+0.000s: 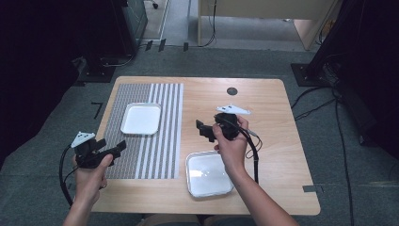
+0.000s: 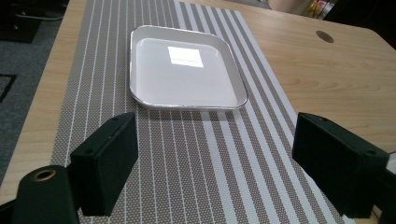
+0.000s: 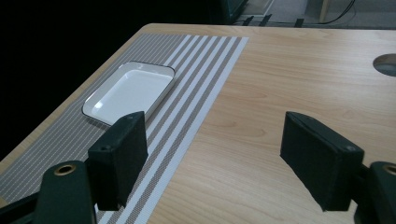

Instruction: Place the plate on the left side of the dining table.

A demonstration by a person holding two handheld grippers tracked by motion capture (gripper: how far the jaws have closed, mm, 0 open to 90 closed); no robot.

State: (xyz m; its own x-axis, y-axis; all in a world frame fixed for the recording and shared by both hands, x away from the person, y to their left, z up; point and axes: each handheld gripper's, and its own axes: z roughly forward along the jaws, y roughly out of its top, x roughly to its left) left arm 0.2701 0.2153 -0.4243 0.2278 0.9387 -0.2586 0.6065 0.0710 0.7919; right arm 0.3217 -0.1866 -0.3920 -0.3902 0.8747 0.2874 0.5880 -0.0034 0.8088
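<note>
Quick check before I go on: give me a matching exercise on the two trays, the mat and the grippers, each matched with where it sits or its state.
Things:
1. white tray on the mat
2. tray near the front edge
3. striped mat
4. left gripper

Places or states:
A. lies on bare wood, beside the person's right forearm
B. jaws open, nothing between them
C. covers the table's left part
D. empty, ahead of the left gripper's jaws

Pairs: 1-D, 2-A, 3-C, 4-B

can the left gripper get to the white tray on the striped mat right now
Probably yes. The left gripper is open and empty over the striped mat, and only bare mat lies between its jaws and the white tray.
</note>
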